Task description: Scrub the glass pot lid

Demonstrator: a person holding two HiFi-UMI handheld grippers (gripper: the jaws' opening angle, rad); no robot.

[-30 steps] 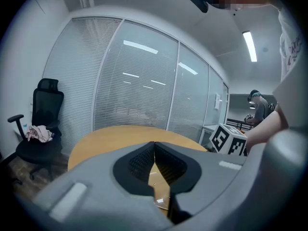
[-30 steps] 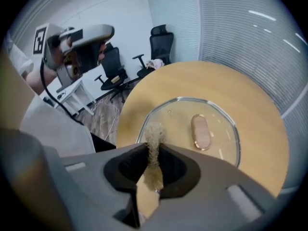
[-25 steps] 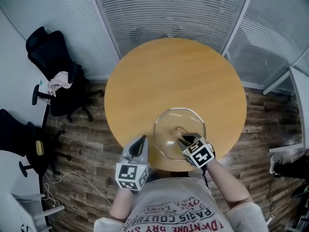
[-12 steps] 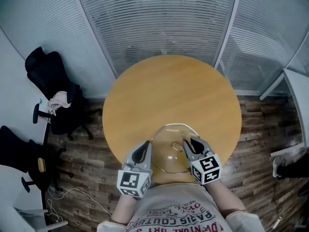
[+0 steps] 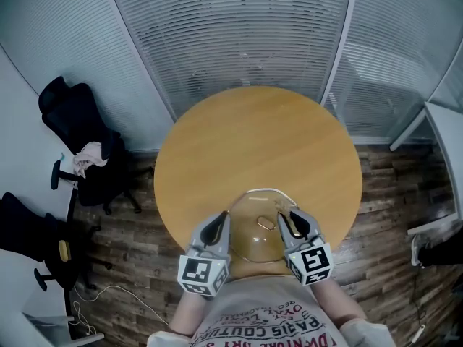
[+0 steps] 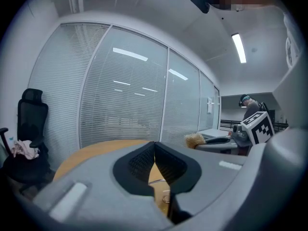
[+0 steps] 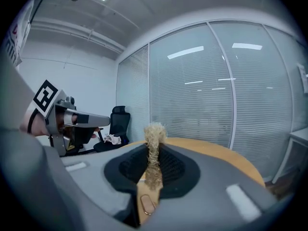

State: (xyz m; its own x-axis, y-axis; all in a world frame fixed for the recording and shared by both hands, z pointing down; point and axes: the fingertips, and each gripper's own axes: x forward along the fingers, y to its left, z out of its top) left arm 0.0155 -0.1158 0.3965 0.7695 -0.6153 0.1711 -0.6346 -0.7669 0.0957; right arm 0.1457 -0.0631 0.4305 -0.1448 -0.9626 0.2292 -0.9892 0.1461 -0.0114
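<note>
head view: lid (image 5: 253, 243) lies on surface (image 5: 253, 143) at 6 o'clock; left gripper (image 5: 217, 224) fingers clenched empty, right gripper (image 5: 290, 220) fingers grasping scrubber (image 7: 154, 137).

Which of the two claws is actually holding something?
The right gripper: a tan, fuzzy scrubber is pinched between its jaws. The left gripper has its jaws closed on nothing.

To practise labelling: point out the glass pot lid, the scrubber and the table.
glass pot lid (image 5: 251, 231): head view, clear dome.
scrubber (image 7: 154, 137): right gripper view, frayed top.
table (image 5: 253, 139): head view, bare top.
</note>
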